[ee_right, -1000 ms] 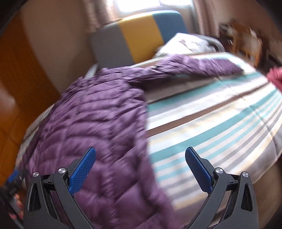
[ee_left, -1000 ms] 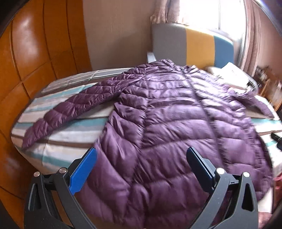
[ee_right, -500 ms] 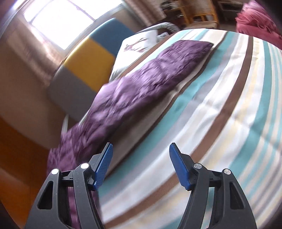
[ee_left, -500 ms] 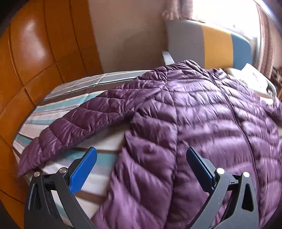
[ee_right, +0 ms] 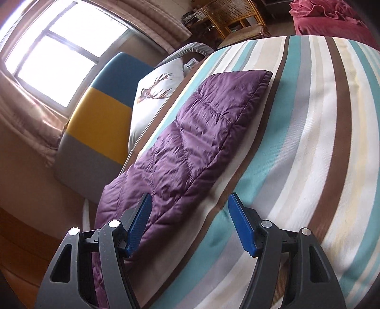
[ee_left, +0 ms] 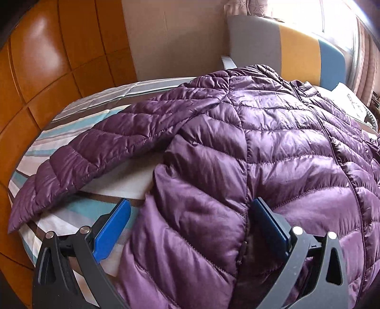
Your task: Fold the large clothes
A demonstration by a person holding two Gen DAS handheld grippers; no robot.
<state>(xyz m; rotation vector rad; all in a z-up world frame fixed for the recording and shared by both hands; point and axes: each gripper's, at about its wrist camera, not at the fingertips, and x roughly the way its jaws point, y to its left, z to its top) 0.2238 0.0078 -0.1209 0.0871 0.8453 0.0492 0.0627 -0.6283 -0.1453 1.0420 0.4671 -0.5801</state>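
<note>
A purple quilted puffer jacket (ee_left: 237,147) lies spread on a striped bed (ee_left: 71,123), one sleeve (ee_left: 95,152) stretched to the left. My left gripper (ee_left: 190,228) is open, its blue pads straddling the jacket's left side edge near the hem. In the right wrist view the jacket's other sleeve (ee_right: 197,133) lies flat along the striped bedcover (ee_right: 308,142). My right gripper (ee_right: 188,221) is open, low over the sleeve's near part, with its left pad over the fabric and its right pad over the bedcover.
A grey, yellow and blue headboard (ee_left: 294,52) stands at the far end, with a deer-print pillow (ee_right: 154,95) beside it. Orange wooden panels (ee_left: 47,71) run along the left. A wicker chair (ee_right: 235,14) and a red blanket (ee_right: 327,16) lie beyond the bed.
My left gripper has come down and forward onto the jacket's left side edge. My right gripper has swung away from the body to the right sleeve and narrowed its opening.
</note>
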